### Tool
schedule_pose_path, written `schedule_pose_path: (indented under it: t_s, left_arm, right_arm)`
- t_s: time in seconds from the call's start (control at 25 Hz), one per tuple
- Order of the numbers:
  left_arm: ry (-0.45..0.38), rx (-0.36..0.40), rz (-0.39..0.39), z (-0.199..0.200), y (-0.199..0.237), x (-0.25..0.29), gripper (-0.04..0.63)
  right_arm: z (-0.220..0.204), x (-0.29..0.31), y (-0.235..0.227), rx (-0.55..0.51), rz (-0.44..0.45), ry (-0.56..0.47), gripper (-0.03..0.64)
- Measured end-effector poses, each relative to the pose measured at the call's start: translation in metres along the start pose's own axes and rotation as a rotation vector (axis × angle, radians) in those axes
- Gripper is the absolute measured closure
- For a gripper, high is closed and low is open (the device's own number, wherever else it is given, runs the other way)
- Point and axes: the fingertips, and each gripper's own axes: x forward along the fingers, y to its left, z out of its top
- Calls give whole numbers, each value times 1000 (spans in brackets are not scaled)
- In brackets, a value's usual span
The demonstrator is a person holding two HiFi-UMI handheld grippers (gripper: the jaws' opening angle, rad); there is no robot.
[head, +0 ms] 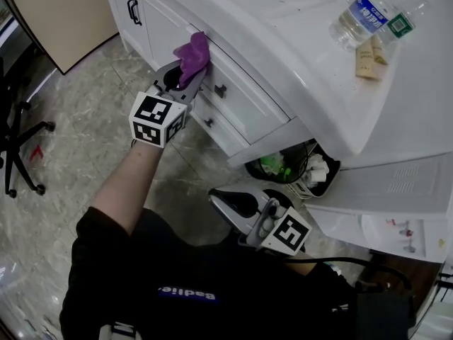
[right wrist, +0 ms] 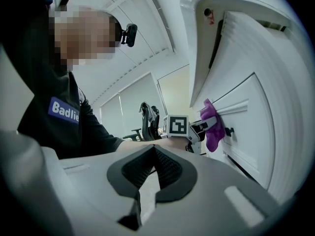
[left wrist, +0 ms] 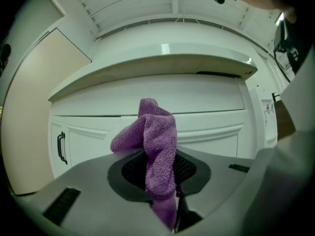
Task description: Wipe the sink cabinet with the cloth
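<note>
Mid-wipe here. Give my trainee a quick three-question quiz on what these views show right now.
1. True or false: the right gripper holds the purple cloth.
2. Which of these is on the countertop? A. a water bottle B. a kettle C. a plate
3. Fill in: the jaws of the left gripper are ___ on the purple cloth.

Key: 1. False; the left gripper holds it, and the right gripper is empty. 2. A. 3. shut.
</note>
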Motion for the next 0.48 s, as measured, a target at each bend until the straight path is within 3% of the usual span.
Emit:
schedule_pose_path:
  t_s: [0.36,0.48]
  left_arm:
    - [230,-64,-13,-107,-6,5,511]
    - [264,-89,-38,-128,-18,-7,511]
  right_arm:
    - [-8,-2,3,-11,-11,18,620]
    - [-7,-2,4,-15,-16,15,620]
